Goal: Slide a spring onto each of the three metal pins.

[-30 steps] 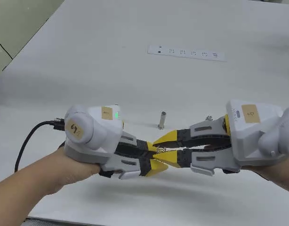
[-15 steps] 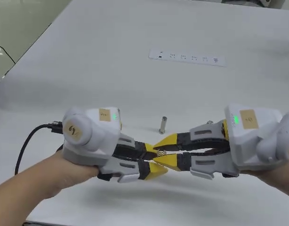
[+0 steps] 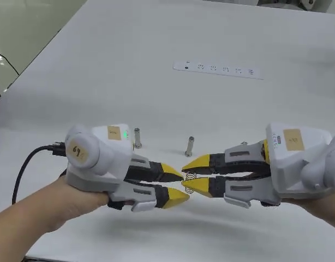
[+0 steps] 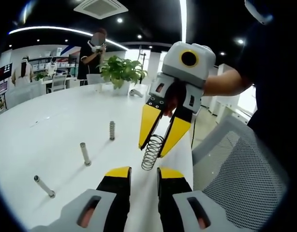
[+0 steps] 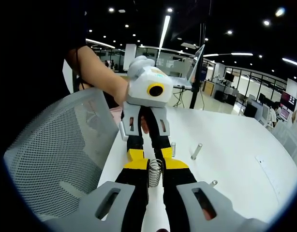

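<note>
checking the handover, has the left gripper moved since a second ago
Yes: the left gripper has backed off to the left, away from the middle pin, uncovering the left pin behind it.

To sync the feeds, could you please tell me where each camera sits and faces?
Head view: on the headset, looking down at the workbench; left gripper, right gripper and hands show.
Left gripper view: on that gripper, facing the right gripper holding the spring; own open jaws show.
Right gripper view: on that gripper, facing the left gripper; own jaws clamp the spring.
Shared: spring, metal pins.
</note>
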